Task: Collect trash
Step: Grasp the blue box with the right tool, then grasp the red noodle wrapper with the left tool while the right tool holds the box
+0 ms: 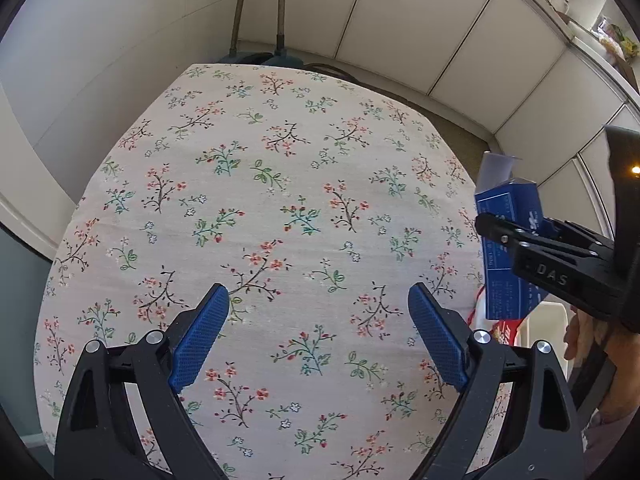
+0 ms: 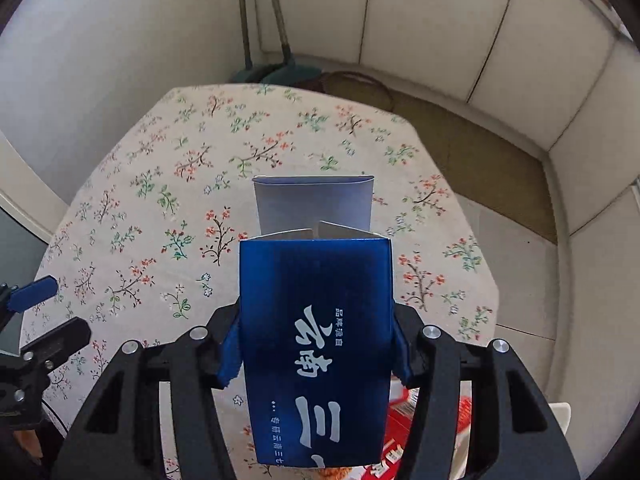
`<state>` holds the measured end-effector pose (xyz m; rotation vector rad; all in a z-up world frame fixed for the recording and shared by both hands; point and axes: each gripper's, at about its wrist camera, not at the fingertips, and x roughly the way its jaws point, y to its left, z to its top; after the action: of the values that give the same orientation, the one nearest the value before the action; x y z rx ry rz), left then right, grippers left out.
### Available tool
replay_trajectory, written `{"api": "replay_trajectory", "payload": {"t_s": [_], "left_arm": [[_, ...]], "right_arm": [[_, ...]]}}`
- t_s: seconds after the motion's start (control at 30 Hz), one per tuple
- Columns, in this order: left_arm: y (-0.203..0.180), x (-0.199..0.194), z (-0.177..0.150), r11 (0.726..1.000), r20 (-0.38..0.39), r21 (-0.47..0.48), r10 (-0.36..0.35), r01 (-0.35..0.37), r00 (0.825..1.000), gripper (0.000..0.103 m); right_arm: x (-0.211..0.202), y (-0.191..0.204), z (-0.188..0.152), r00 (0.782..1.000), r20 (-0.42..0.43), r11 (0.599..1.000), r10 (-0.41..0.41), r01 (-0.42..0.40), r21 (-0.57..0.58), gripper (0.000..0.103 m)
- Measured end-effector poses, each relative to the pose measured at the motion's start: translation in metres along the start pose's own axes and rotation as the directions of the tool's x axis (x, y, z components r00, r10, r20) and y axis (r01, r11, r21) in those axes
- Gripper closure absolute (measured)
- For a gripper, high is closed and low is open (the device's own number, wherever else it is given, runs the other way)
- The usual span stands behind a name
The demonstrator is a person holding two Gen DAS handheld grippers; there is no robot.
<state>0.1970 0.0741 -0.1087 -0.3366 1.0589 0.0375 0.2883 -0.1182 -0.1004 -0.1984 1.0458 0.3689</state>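
In the right hand-held gripper (image 2: 316, 344): opened blue carton (image 2: 316, 320).

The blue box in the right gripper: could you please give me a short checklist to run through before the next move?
1. Right gripper closed on the blue box: ok, a pad presses each side.
2. Box clear of the floral tablecloth: ok, lifted.
3. Box's top flap shut: not ok, it stands open.
4. Left gripper free: ok, open, nothing between its pads.
5. Bin ready beside the table: cannot tell; only red packaging shows below the box.
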Motion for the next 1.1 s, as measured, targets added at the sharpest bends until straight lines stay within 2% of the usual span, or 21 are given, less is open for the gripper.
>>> {"api": "replay_trajectory", "payload": {"t_s": [0.17,0.27,0.4,0.57,0.63,0.83,1.0,1.1], "left_arm": [[-0.023,0.000,-0.004,0.999,-0.006,0.019,-0.036,0.036,0.999,0.016],[-0.045,0.004,-0.010,0.996,-0.019,0.056,-0.068,0.069,0.997,0.016],[-0.078,0.013,-0.021,0.987,-0.051,0.119,-0.100,0.105,0.994,0.016],[-0.127,0.027,-0.035,0.962,-0.069,0.244,-0.106,0.120,0.992,0.013],[-0.146,0.036,-0.040,0.946,-0.084,0.296,-0.115,0.135,0.990,0.009],[-0.199,0.069,-0.045,0.897,-0.175,0.416,-0.084,0.151,0.981,0.007],[-0.228,0.085,-0.046,0.843,-0.184,0.526,-0.020,0.116,0.983,0.007],[-0.236,0.098,-0.046,0.837,-0.214,0.535,0.000,0.117,0.977,0.007]], "right_arm": [[-0.061,-0.034,-0.019,0.993,0.100,0.991,-0.058,0.045,0.123,0.047],[-0.085,-0.056,-0.044,0.992,0.120,0.973,-0.045,0.016,0.229,0.047],[-0.119,-0.091,-0.086,0.985,0.155,0.929,-0.081,0.018,0.370,0.047],[-0.149,-0.122,-0.143,0.975,0.184,0.858,-0.120,0.009,0.513,0.047],[-0.154,-0.129,-0.155,0.973,0.185,0.843,-0.139,0.018,0.538,0.047],[-0.157,-0.146,-0.170,0.967,0.199,0.827,-0.160,0.021,0.561,0.047],[-0.156,-0.161,-0.174,0.967,0.203,0.813,-0.150,0.004,0.583,0.047],[-0.161,-0.160,-0.174,0.963,0.221,0.821,-0.154,0.001,0.570,0.047]]}}
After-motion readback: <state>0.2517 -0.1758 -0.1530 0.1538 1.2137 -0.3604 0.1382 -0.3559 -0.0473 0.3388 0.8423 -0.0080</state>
